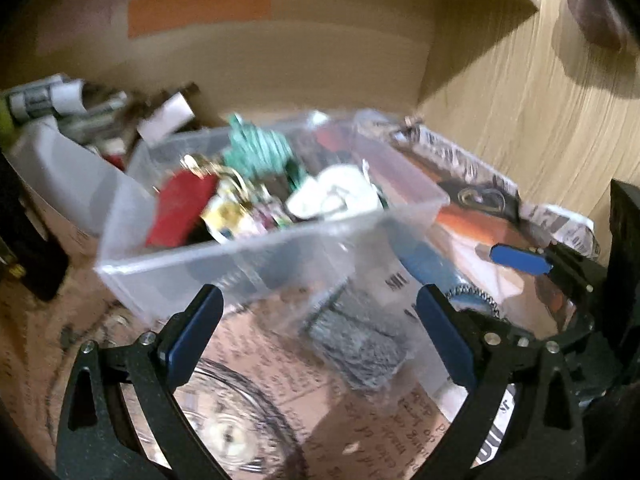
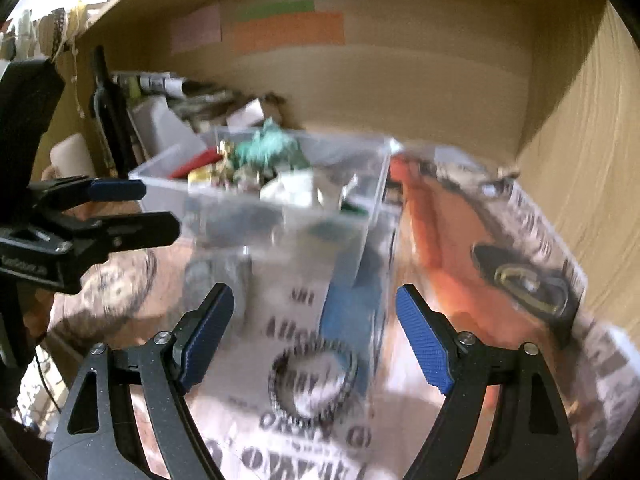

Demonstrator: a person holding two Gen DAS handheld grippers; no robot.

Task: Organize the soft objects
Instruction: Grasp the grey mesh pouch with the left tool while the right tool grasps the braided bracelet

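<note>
A clear plastic box (image 1: 248,248) stands on a newspaper-lined shelf, filled with soft things: a teal knitted piece (image 1: 256,148), a red piece (image 1: 180,208) and a white piece (image 1: 336,196). The box also shows in the right wrist view (image 2: 280,216). My left gripper (image 1: 320,328) is open and empty just in front of the box; it also shows at the left of the right wrist view (image 2: 160,208). My right gripper (image 2: 316,336) is open and empty, above a dark beaded ring (image 2: 314,384) and a blue cloth (image 2: 352,316). An orange cloth (image 2: 436,240) lies to the right.
The shelf has wooden back and side walls (image 2: 580,160). A second translucent box (image 1: 68,172) with rolled papers stands behind on the left. A dark buckle (image 2: 532,280) lies on the orange cloth. A grey knitted piece (image 1: 356,344) lies under or in front of the clear box.
</note>
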